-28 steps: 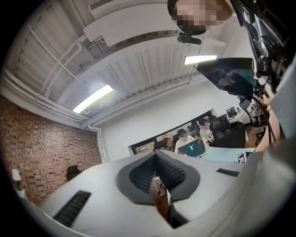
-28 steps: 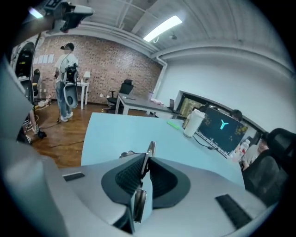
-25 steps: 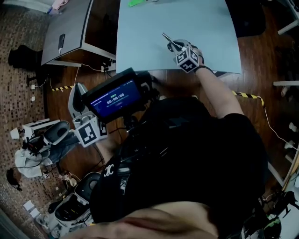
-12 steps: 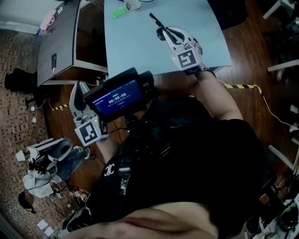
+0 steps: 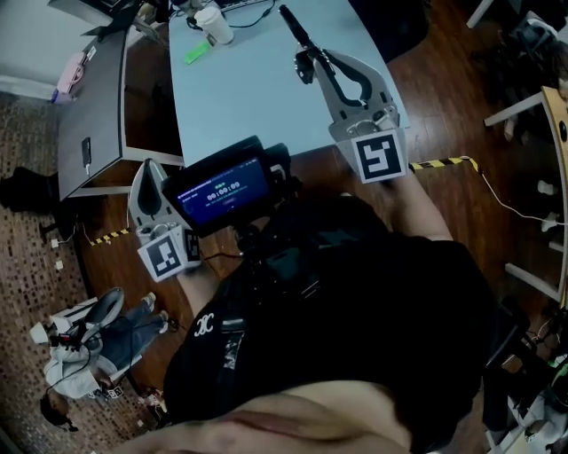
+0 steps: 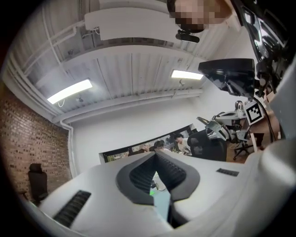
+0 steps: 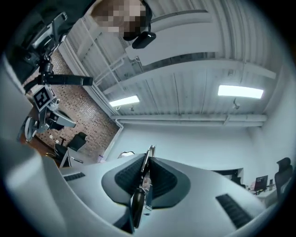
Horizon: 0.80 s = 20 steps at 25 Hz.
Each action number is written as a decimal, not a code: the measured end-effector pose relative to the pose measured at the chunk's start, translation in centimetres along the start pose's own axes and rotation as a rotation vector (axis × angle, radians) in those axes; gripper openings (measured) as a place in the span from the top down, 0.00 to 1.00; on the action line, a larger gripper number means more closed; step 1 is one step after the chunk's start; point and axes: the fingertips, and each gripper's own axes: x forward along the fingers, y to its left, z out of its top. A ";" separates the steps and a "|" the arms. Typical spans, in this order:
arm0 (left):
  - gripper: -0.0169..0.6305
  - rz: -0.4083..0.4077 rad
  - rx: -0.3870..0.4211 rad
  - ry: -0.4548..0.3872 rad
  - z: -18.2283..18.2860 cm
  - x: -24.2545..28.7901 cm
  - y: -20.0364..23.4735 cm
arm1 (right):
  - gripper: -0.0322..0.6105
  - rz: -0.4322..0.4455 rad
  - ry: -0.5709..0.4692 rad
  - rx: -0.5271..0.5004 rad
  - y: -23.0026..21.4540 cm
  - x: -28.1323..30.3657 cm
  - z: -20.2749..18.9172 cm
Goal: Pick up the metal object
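The metal object (image 5: 295,28) is a slim tool with a dark handle. It sticks out past the fingertips of my right gripper (image 5: 307,60), which is shut on it and held high above the light blue table (image 5: 248,97). In the right gripper view the metal object (image 7: 142,185) stands clamped between the pads, its shiny tip toward the ceiling, and my right gripper (image 7: 149,159) tilts upward. My left gripper (image 5: 147,168) hangs off the table's near left corner, beside the chest screen. In its own view the left gripper (image 6: 156,155) has its jaws together with nothing between them.
A paper cup (image 5: 213,25) and a small green item (image 5: 200,51) lie at the table's far left. A grey desk (image 5: 98,97) with a phone (image 5: 85,152) stands to the left. A lit screen (image 5: 222,191) sits at the person's chest. Yellow-black tape (image 5: 444,163) marks the floor.
My right gripper has lifted the metal object well up off the table toward the camera and tipped it upward. The left gripper has shifted only a little sideways.
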 end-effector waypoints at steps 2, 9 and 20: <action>0.96 -0.024 -0.004 -0.007 0.1 0.9 -2.5 | 0.93 -0.027 -0.013 0.003 -1.9 -2.2 0.7; 0.96 -0.094 -0.001 -0.042 0.7 3.8 -10.2 | 0.93 -0.069 0.026 -0.011 -7.8 -9.0 0.6; 0.96 -0.167 -0.039 -0.071 3.2 3.7 -17.0 | 0.93 -0.100 0.023 -0.033 -10.8 -15.7 2.2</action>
